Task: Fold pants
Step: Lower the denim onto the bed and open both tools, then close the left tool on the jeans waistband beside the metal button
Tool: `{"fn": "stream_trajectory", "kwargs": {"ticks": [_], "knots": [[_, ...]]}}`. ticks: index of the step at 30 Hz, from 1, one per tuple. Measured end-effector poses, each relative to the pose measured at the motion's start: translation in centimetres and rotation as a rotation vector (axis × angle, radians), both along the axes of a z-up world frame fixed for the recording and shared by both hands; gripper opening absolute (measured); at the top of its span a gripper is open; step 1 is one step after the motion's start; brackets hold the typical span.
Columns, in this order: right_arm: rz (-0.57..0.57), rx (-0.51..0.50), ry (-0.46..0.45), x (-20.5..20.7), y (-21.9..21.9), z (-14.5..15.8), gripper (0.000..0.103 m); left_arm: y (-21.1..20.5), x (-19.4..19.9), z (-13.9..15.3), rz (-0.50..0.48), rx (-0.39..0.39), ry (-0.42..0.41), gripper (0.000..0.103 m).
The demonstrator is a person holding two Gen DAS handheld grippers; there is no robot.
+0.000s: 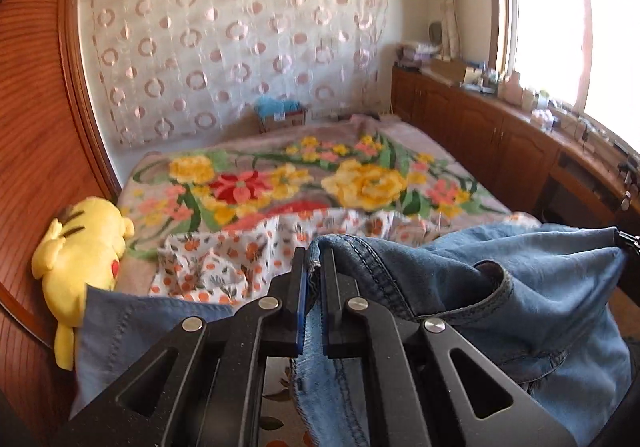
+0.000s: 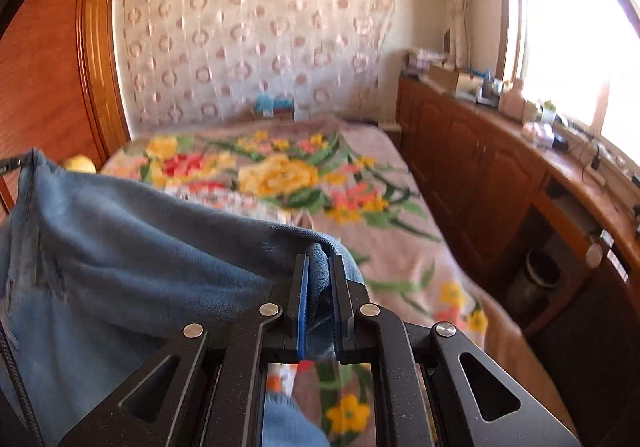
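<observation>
Blue denim pants (image 1: 500, 287) hang lifted above the bed, stretched between both grippers. My left gripper (image 1: 314, 259) is shut on a stitched hem edge of the pants, cloth pinched between its blue pads. In the right wrist view the pants (image 2: 140, 247) drape to the left, and my right gripper (image 2: 319, 267) is shut on a folded edge of the denim. The far corner of the cloth reaches the other gripper at each picture's side edge.
A floral blanket (image 1: 300, 179) covers the bed, with an orange-dotted sheet (image 1: 224, 259) nearer. A yellow plush toy (image 1: 80, 263) lies by the wooden wardrobe (image 1: 36, 127) on the left. Wooden cabinets (image 2: 480, 175) with clutter run along the right under the window.
</observation>
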State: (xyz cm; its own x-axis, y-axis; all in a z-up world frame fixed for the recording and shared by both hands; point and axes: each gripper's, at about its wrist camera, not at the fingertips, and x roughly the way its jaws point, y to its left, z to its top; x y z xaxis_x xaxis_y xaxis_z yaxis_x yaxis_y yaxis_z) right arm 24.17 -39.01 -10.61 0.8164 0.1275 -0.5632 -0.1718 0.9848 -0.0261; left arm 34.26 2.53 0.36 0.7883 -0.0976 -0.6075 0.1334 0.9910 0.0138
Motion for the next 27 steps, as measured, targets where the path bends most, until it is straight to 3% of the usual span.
{"fn": "stream_trajectory", "kwargs": {"ticks": [2,6,11,14,16,18,24,27], "knots": [[0.000,-0.001,0.053,-0.1,0.7,-2.0,0.009,-0.3,0.1,-1.6,0.000,0.013,0.029,0.006],[-0.010,0.019,0.097,-0.4,1.5,-3.3,0.010,-0.2,-0.5,-2.2,-0.003,0.005,0.040,0.006],[0.009,0.019,0.122,0.1,1.2,-1.6,0.019,-0.1,-1.3,-2.0,-0.020,-0.020,0.070,0.011],[0.003,0.028,0.069,1.1,-0.7,1.3,0.033,0.2,-2.2,-1.6,-0.035,-0.045,0.066,0.023],[0.000,0.034,0.037,1.4,-1.3,2.3,0.041,0.2,-3.0,-1.4,-0.047,-0.052,0.058,0.041],[-0.006,0.024,0.031,1.7,-1.2,2.6,0.043,0.0,-4.0,-1.3,-0.052,-0.064,0.048,0.049],[0.062,0.030,0.034,2.1,2.2,1.8,0.043,-1.6,-6.8,-1.9,-0.089,-0.085,0.062,0.049],[0.102,0.041,0.059,2.1,3.3,0.7,0.043,-3.1,-8.3,-3.4,-0.129,-0.099,0.114,0.049]]}}
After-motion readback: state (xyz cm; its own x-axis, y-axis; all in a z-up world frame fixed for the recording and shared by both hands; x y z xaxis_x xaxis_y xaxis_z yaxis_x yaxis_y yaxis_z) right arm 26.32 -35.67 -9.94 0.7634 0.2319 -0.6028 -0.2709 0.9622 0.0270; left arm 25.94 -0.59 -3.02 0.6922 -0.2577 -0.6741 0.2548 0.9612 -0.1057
